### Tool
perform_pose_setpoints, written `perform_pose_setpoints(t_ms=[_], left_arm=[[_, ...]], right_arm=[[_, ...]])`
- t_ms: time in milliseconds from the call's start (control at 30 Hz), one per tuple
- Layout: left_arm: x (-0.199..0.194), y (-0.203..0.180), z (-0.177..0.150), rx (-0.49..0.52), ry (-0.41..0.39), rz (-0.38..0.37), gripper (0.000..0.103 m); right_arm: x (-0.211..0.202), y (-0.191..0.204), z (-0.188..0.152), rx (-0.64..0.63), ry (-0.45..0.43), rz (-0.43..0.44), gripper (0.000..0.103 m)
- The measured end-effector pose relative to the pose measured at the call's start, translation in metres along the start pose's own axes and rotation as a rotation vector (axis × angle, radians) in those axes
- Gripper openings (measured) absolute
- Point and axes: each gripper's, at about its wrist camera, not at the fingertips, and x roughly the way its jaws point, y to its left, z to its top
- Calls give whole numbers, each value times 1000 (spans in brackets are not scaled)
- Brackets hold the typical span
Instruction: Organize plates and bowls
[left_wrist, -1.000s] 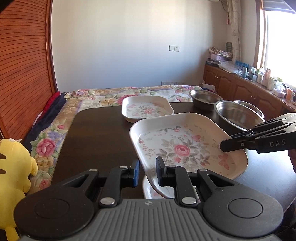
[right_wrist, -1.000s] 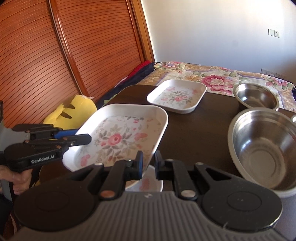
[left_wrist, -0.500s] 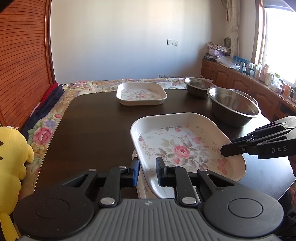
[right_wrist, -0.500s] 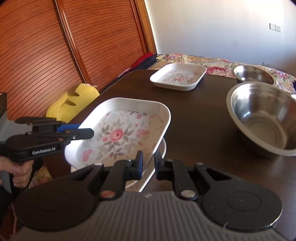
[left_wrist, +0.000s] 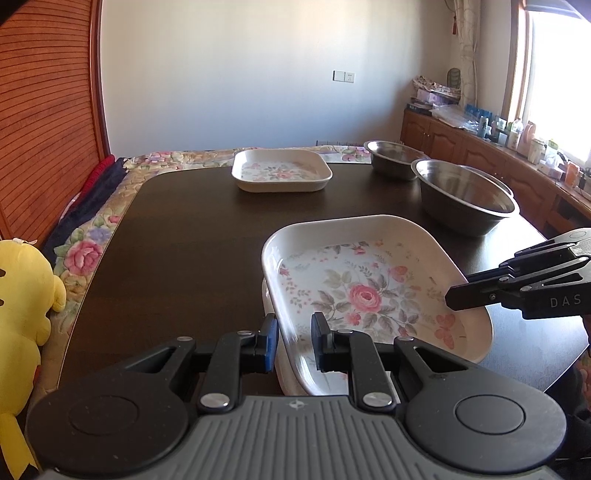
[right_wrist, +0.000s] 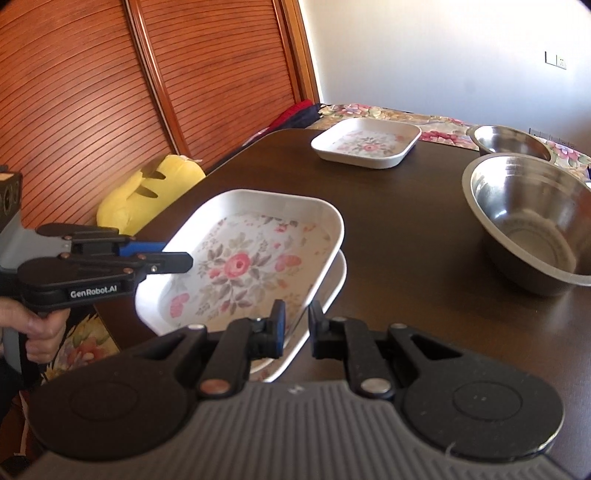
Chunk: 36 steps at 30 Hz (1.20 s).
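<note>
Both grippers pinch one flowered tray (left_wrist: 369, 291), each closed to a narrow gap on the rim: left gripper (left_wrist: 293, 341) on the near-left edge, right gripper (right_wrist: 295, 328) on the opposite edge, rim wall between the jaws on each. Tray sits tilted just above, maybe touching, a second tray (right_wrist: 332, 280) of the same shape directly under the jaws; can't tell if they've nested yet. Looks like stiff melamine or enamel: light, rigid, glossy, so likely slick on the pads. A thin rim is the only real handhold, and two opposed grips keep it from pivoting. Probably chips if dropped, but no great risk. Looks: cream-white rounded rectangle, raised sloping walls, pink rose with grey-green leaves at centre, small scattered flowers and a butterfly near one corner. Well ahead of the jaws, a third tray (left_wrist: 281, 170) of the same pattern sits alone on the dark table (left_wrist: 177, 251). Ahead and to the right of the jaws, a big steel bowl (right_wrist: 532, 218) with a smaller steel bowl (right_wrist: 509, 142) behind it, just beside each other.
</note>
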Motion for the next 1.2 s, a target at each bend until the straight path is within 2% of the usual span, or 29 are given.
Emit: perform_pose_setpoints(t_ms=[400, 633, 1133, 1200], left_arm=[[4, 0, -3, 3, 0, 7, 20], [6, -3, -5, 20, 1, 40, 20], [5, 2, -7, 10, -6, 38, 20], [4, 4, -6, 4, -11, 39, 23]], right_arm=[[4, 7, -7, -6, 0, -19, 15], [4, 8, -11, -8, -13, -27, 16], [2, 6, -13, -3, -29, -23, 17], [0, 5, -12, -3, -35, -25, 17]])
